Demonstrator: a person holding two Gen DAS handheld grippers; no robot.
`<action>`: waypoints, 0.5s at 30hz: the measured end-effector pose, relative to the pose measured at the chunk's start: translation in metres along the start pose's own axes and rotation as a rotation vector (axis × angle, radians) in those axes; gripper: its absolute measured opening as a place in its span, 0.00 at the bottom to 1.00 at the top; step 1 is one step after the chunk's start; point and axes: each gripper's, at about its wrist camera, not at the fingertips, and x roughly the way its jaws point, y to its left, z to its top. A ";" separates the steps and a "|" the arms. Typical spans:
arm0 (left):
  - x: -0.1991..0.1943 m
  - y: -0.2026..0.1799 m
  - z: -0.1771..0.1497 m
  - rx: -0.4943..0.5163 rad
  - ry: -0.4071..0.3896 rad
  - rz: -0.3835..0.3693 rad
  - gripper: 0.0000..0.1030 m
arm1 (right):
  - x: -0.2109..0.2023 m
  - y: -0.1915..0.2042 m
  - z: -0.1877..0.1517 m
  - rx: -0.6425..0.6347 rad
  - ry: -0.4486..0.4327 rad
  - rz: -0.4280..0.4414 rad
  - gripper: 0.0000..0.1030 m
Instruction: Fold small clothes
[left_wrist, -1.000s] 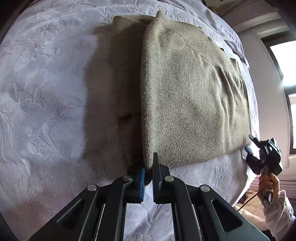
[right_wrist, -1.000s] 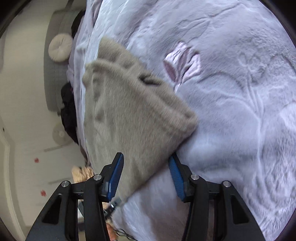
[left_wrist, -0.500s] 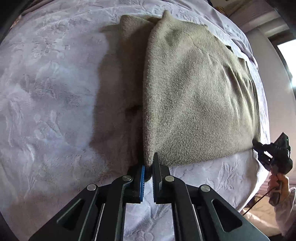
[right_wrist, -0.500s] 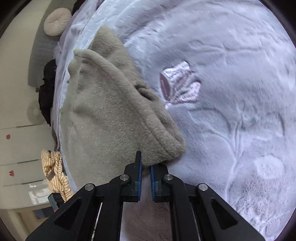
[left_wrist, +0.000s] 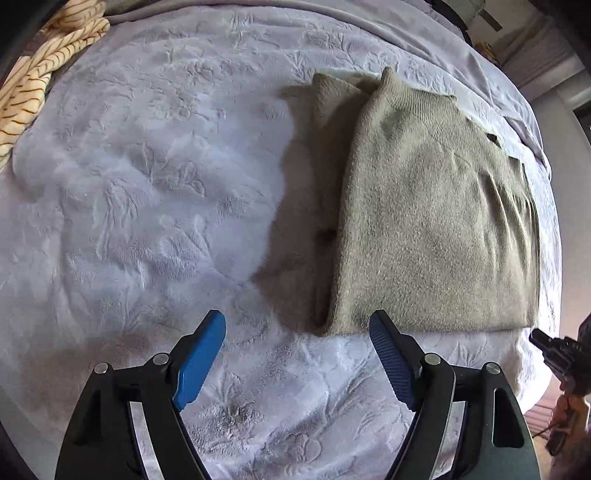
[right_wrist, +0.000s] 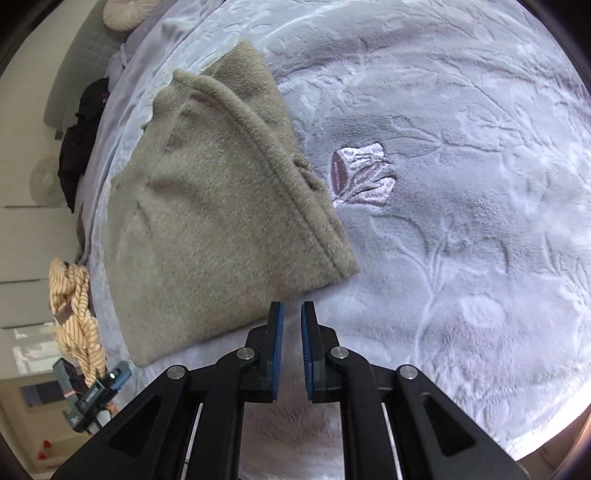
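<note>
A folded olive-beige knit sweater lies flat on the pale lilac blanket, one side doubled over along a long crease. My left gripper hovers above its near left corner with the jaws opening wide; the corner lies just beyond the blue pads and nothing touches them. In the right wrist view the sweater fills the left half. My right gripper hangs shut just off the sweater's near edge, with nothing between its pads. Each gripper shows small at the edge of the other's view.
A cream striped garment is bunched at the bed's far left corner, also seen as the striped garment. The blanket carries a shiny embroidered patch. A dark bundle of cloth and a round cushion lie beyond the bed.
My left gripper let go of the sweater's corner, opened wide and rose. My right gripper shut from open and lifted off the sweater's edge, which now lies flat.
</note>
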 end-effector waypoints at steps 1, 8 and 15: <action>0.001 -0.002 0.003 -0.006 -0.007 -0.006 0.78 | -0.002 0.004 -0.003 -0.011 0.000 -0.002 0.11; 0.049 -0.005 0.019 0.018 0.045 0.126 0.78 | 0.001 0.043 -0.025 -0.105 0.028 0.001 0.11; 0.048 0.013 0.014 0.030 0.072 0.066 0.78 | 0.016 0.085 -0.046 -0.233 0.082 -0.035 0.11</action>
